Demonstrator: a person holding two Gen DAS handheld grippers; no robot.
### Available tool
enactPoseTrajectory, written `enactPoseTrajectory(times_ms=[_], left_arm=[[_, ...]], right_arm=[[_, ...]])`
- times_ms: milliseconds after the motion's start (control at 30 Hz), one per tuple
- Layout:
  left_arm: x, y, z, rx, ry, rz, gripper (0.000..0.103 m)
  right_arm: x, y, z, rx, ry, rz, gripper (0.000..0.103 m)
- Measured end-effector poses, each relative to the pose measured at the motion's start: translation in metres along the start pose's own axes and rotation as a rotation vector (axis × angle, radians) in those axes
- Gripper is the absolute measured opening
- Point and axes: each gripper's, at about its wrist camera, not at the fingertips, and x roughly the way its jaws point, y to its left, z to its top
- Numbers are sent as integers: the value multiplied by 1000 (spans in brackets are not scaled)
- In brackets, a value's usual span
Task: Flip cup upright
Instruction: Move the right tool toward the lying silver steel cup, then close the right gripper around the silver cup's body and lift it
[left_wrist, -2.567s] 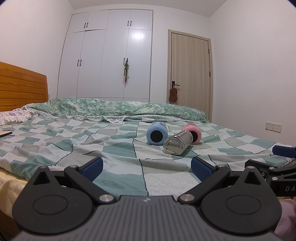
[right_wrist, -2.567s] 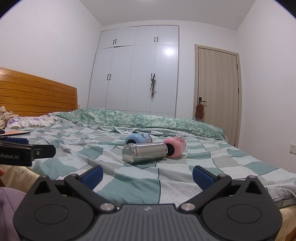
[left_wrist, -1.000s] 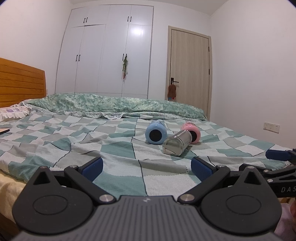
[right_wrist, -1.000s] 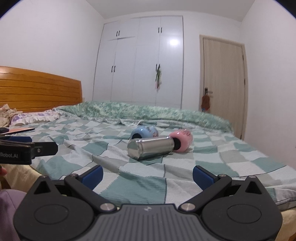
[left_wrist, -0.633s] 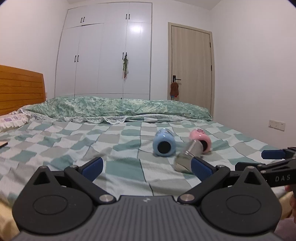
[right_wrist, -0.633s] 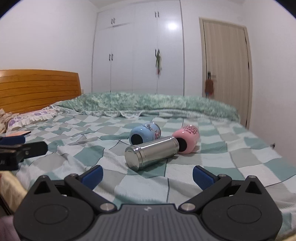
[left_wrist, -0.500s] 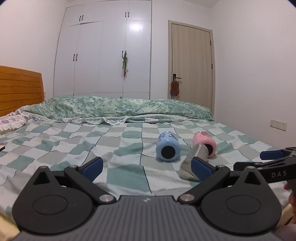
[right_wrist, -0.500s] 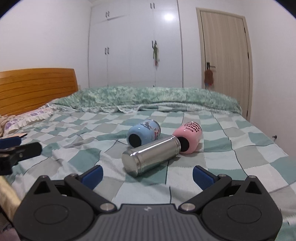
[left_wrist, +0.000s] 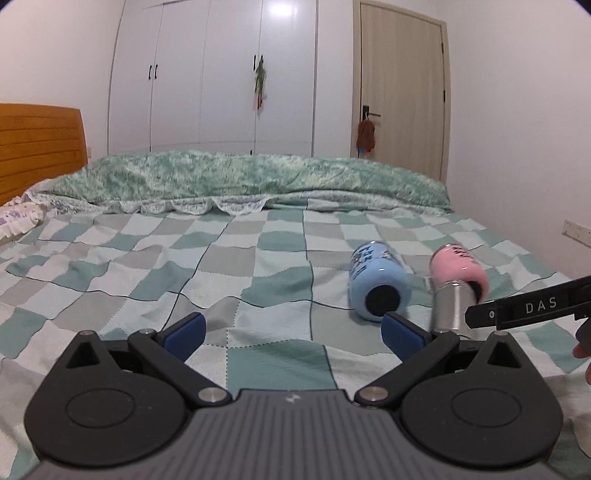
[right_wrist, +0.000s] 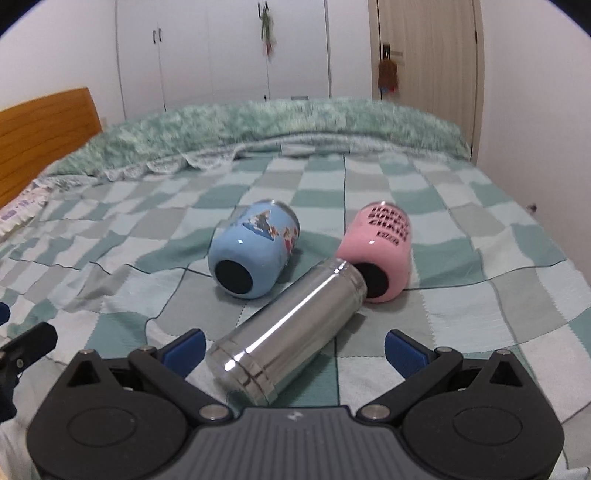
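Observation:
Three cups lie on their sides on the checked bedspread. A steel cup (right_wrist: 288, 332) lies between my open right gripper's (right_wrist: 293, 345) blue fingertips, its near end low in that view. A blue cup (right_wrist: 253, 251) and a pink cup (right_wrist: 380, 254) lie just beyond it, black bases toward me. In the left wrist view the blue cup (left_wrist: 378, 284), pink cup (left_wrist: 458, 269) and steel cup (left_wrist: 448, 308) sit to the right. My left gripper (left_wrist: 293, 332) is open and empty, left of the cups. The right gripper's finger (left_wrist: 528, 308) crosses in front of the steel cup.
A folded green quilt (left_wrist: 240, 177) lies across the far side of the bed. A wooden headboard (left_wrist: 40, 147) and pillow (left_wrist: 18, 218) are at the left. White wardrobes (left_wrist: 214, 74) and a door (left_wrist: 400, 96) stand behind. The left gripper's finger (right_wrist: 27, 345) shows at the left edge.
Both grippers have moved forward over the bed toward the cups. The right gripper now has the steel cup between its open fingers. The cups have not moved.

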Motion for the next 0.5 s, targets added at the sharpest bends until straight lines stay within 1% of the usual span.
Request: enactPoseTrajectory(times_ms=[133, 233, 300, 367, 400, 433, 500], left_arm=[[25, 4, 2, 9, 41, 9, 103], [41, 7, 2, 5, 68, 17, 103], [48, 8, 1, -2, 82, 19, 103], [52, 9, 0, -7, 93, 20, 103], [53, 10, -1, -8, 96, 20, 103], [52, 9, -1, -9, 101, 19, 103], [50, 9, -2, -14, 102, 15, 103]], right_arm=[[26, -1, 10, 45, 62, -31, 103], [50, -5, 15, 124, 115, -56, 103], [65, -9, 17, 184, 160, -56, 103], [79, -13, 16, 240, 210, -30, 97], [85, -14, 15, 270, 234, -2, 90], [88, -15, 13, 295, 254, 33, 79], [88, -13, 11, 321, 268, 51, 74]])
